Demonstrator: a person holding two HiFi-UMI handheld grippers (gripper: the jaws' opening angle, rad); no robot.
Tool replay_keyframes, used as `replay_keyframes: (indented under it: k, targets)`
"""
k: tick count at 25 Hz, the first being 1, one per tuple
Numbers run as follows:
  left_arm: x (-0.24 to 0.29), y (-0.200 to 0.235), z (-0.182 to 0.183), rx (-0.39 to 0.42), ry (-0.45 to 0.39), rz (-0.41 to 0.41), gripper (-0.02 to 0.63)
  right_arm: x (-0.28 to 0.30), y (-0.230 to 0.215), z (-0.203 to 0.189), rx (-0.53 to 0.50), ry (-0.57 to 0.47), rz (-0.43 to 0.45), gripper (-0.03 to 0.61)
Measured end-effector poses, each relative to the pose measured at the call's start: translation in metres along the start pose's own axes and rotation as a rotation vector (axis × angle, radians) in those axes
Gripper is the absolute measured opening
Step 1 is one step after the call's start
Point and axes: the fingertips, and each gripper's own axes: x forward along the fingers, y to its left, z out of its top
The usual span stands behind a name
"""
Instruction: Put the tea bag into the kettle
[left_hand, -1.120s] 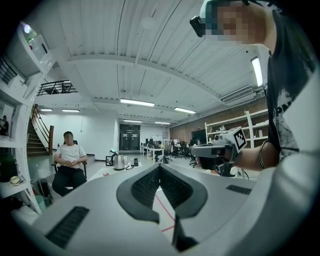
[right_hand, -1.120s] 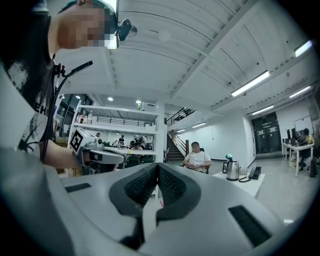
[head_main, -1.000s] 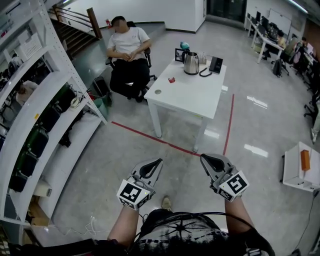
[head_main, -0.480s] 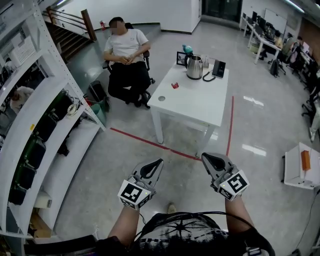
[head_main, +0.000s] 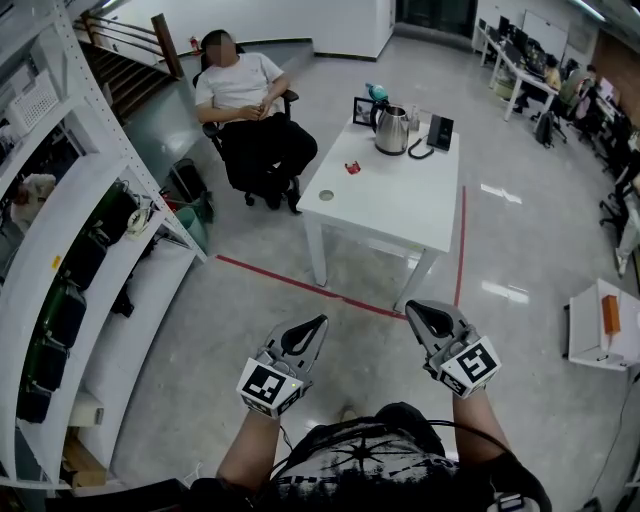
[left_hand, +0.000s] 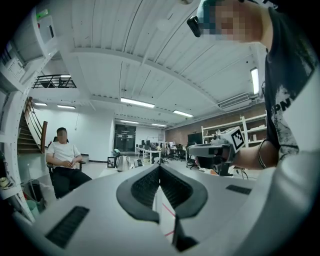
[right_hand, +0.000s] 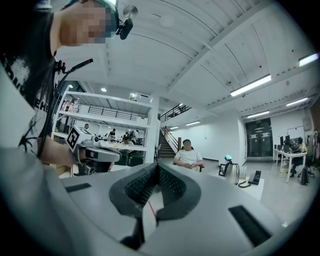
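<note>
A steel kettle (head_main: 391, 130) stands at the far end of a white table (head_main: 400, 205), well ahead of me. A small red tea bag (head_main: 351, 168) lies on the table to the kettle's left. My left gripper (head_main: 320, 323) and right gripper (head_main: 411, 309) are held side by side above the floor, both short of the table. Each one's jaws meet at the tips with nothing between them. The left gripper view shows the kettle (left_hand: 121, 162) far off past the shut left gripper (left_hand: 160, 168). In the right gripper view the kettle (right_hand: 231, 173) sits right of the shut right gripper (right_hand: 158, 166).
A person sits in a chair (head_main: 245, 110) left of the table. A desk phone (head_main: 437, 132), a picture frame (head_main: 362, 110) and a small round disc (head_main: 325, 196) share the tabletop. White shelving (head_main: 90, 260) runs along the left. Red tape (head_main: 300, 283) marks the floor; a white box (head_main: 600, 325) stands right.
The table, the seated person and the shelving have slid nearer and lower in the head view. Both grippers keep their pose and stay shut.
</note>
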Motion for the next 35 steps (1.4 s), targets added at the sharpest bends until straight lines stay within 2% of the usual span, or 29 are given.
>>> replay_keyframes:
  k: [9,14,21,35]
  targets:
    - [0.018,0.025,0.001,-0.012,-0.002,0.016,0.011,0.025,-0.026,0.005,-0.037,0.005,-0.001,0.006]
    - [0.037,0.043,0.000,0.014,0.006,0.027,0.011,0.045,-0.052,0.005,-0.038,-0.009,0.015,0.006]
    - [0.082,0.075,0.009,0.013,0.016,0.080,0.011,0.079,-0.105,0.007,-0.044,-0.036,0.042,0.006]
    - [0.183,0.137,0.027,0.019,0.032,0.177,0.011,0.143,-0.209,0.012,-0.014,-0.064,0.149,0.006]
